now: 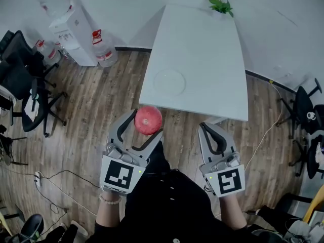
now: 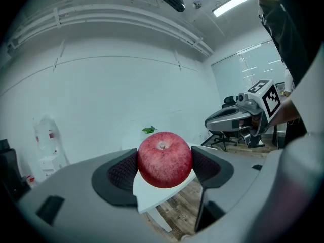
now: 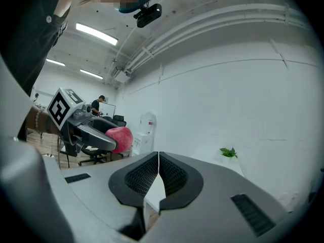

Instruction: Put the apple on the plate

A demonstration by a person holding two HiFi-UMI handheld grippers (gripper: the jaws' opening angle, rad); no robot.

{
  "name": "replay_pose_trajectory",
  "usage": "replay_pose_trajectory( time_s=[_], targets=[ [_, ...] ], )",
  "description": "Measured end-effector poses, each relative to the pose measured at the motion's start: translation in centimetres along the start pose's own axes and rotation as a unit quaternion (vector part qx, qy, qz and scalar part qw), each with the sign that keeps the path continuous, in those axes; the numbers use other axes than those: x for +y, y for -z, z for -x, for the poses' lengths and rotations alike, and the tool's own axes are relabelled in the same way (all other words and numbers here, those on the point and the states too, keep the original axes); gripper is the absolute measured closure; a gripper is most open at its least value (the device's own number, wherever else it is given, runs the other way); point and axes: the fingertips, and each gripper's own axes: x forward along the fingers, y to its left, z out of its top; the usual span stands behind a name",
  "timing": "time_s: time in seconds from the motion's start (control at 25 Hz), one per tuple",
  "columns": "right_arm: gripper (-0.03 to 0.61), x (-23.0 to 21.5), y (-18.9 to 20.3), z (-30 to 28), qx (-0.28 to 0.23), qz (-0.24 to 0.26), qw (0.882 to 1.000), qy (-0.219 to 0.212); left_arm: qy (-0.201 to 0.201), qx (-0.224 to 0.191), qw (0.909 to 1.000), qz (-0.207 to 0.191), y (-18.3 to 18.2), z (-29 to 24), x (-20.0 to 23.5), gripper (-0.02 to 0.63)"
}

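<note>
My left gripper (image 1: 143,127) is shut on a red apple (image 1: 148,120), held in the air just short of the white table's near edge (image 1: 192,113). In the left gripper view the apple (image 2: 165,159) sits between the two black pads (image 2: 123,173), stem end facing the camera. A clear glass plate (image 1: 169,81) lies on the table's near left part, beyond the apple. My right gripper (image 1: 211,130) hangs beside the left one, shut with nothing in it; its pads (image 3: 174,175) meet in the right gripper view, where the apple (image 3: 119,138) shows at left.
A small green plant (image 1: 220,5) stands at the table's far edge. Office chairs (image 1: 25,85) stand at left and more chairs (image 1: 306,110) at right. A water dispenser (image 1: 73,32) with bottles is by the wall. Cables (image 1: 55,186) run over the wooden floor.
</note>
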Motion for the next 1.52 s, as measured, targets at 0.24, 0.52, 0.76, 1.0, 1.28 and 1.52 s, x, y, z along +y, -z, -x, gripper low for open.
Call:
replay_pose_trajectory(
  time_s=[0.24,0.52,0.76,1.0,1.28,1.52],
  targets=[
    [0.535,-2.6,-0.5,-3.2,-0.005,0.005,1.000,0.013,0.018,-0.014,0.9997,0.008,-0.9,-3.6,2.2,0.268],
    [0.537,-4.8,-1.0,-7.8,0.002,0.005,1.000,0.024,0.026,-0.018,0.9995,0.003,-1.4,-7.1,6.1,0.268],
    [0.535,-6.7,-1.3,-11.3,0.009,0.009,0.999,0.041,0.040,-0.016,0.9991,0.001,-1.0,-10.4,9.5,0.268],
    [0.535,-8.8,-2.1,-14.0,0.019,0.012,0.998,0.061,0.063,-0.016,0.9979,0.003,-1.3,-13.5,11.9,0.267],
    [0.535,-10.0,-2.1,-17.7,0.029,0.016,0.997,0.072,0.085,-0.027,0.9960,0.001,-1.2,-16.5,14.3,0.267],
    [0.535,-10.9,-2.0,-19.9,0.033,0.015,0.996,0.081,0.097,-0.024,0.9950,0.002,-0.3,-18.3,15.9,0.268]
  ],
)
